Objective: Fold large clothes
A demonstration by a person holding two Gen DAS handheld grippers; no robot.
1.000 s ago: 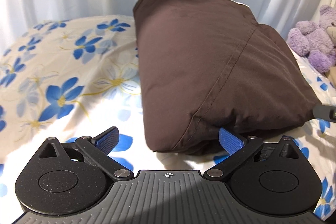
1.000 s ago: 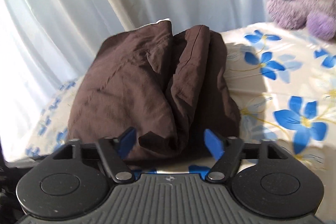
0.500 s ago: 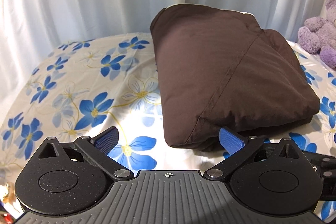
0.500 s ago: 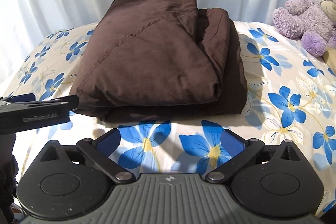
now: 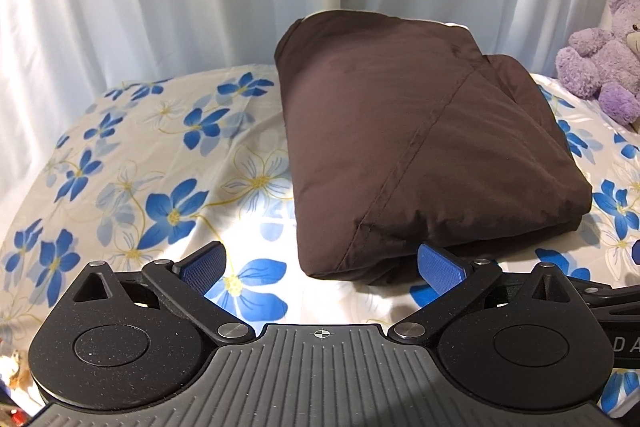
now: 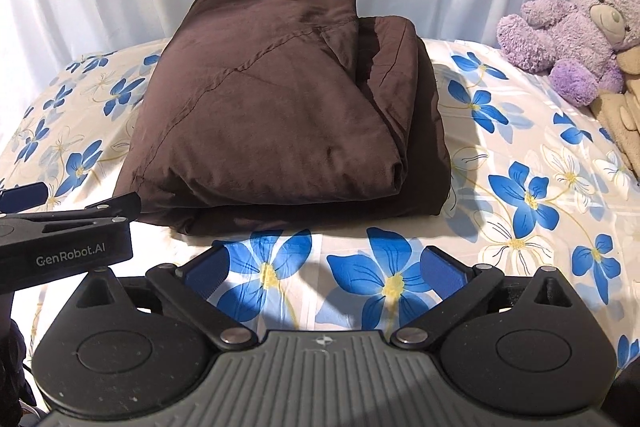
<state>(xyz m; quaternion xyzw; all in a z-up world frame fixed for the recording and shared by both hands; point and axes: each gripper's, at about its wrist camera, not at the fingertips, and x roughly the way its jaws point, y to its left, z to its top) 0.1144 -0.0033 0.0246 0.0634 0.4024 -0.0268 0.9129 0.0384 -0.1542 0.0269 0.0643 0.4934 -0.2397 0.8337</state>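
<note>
The right gripper (image 6: 324, 269) hangs spread and empty over the bed (image 6: 520, 155), the folded garment (image 6: 280, 115) at twelve o'clock. The left gripper (image 5: 322, 261), also spread, hides the garment's near edge; a second ago both sat closer. A teddy (image 6: 568, 27) at two o'clock is cropped.

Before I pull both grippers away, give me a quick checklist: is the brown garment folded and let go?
1. Left gripper jaws wide open, nothing clamped: ok.
2. Right gripper jaws wide open over bare sheet: ok.
3. Garment lies in a compact folded stack on the sheet: ok.
4. Right edge of the stack shows a loose, uneven inner fold: not ok.
5. Left gripper's right pad sits against the garment's near edge; whether it touches: cannot tell.
6. Purple bear apart from the garment: ok.
</note>
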